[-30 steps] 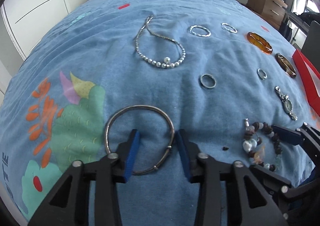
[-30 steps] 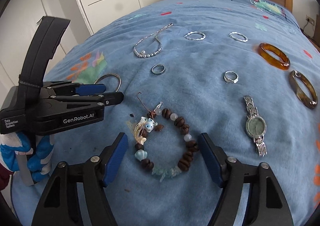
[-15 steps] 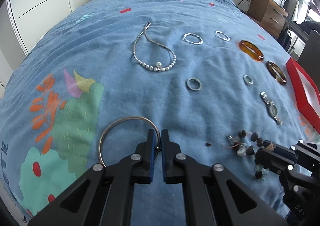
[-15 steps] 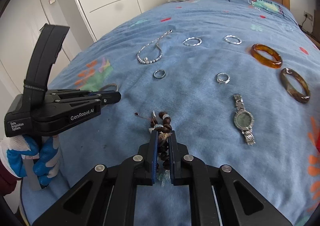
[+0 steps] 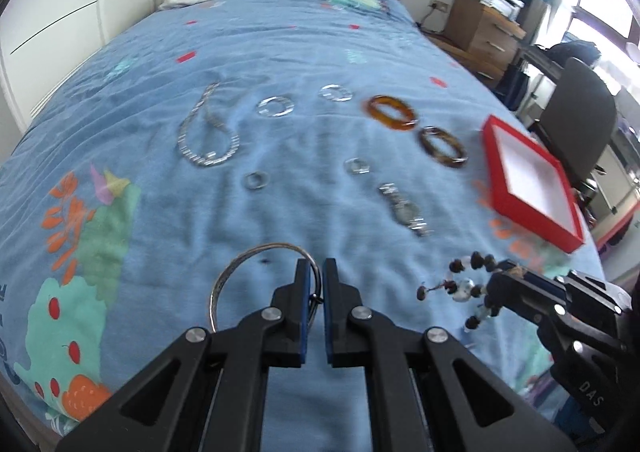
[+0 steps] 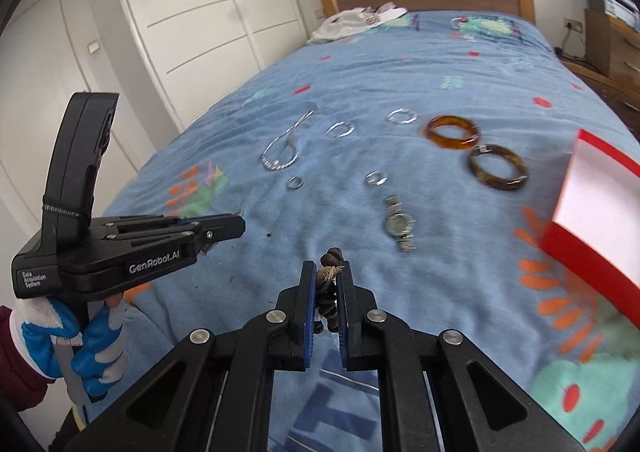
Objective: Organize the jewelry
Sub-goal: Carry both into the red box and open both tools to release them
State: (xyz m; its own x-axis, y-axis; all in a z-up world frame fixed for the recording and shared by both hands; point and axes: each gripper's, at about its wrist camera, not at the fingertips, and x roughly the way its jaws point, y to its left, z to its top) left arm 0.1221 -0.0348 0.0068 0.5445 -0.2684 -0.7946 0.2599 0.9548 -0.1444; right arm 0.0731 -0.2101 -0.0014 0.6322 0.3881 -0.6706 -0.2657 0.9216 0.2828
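So both grippers are holding something, up off the blue bedspread (image 5: 280, 51). Far left, the left gripper (image 5: 315, 292) has its pads pinched tight on a thin silver bangle (image 5: 240, 264); the hoop sticks out to the left of the fingers, lifted above the cover. From the right wrist view you can see a gloved hand (image 6: 68, 336) gripping that tool's handle.

Moving right across the bed there's a silver necklace (image 5: 206, 135) in a loop, then two silver hoops (image 5: 275, 106) side by side in the back row, with a small ring (image 5: 256, 180) in front, then another ring (image 5: 357, 166) and a watch (image 5: 404, 211) near it. Next come an amber bangle (image 5: 392, 112) and a darker brown bangle (image 5: 443, 146) just beside it.

Right of all that, a red box (image 5: 532, 187) with a white inside sits open at the bed's edge.

The right gripper (image 6: 325, 284) is clamped on a bead bracelet (image 5: 466, 284), which dangles off its tip, well clear of the cover. Things are a bit motion-blurred, so small details are hard to make out.
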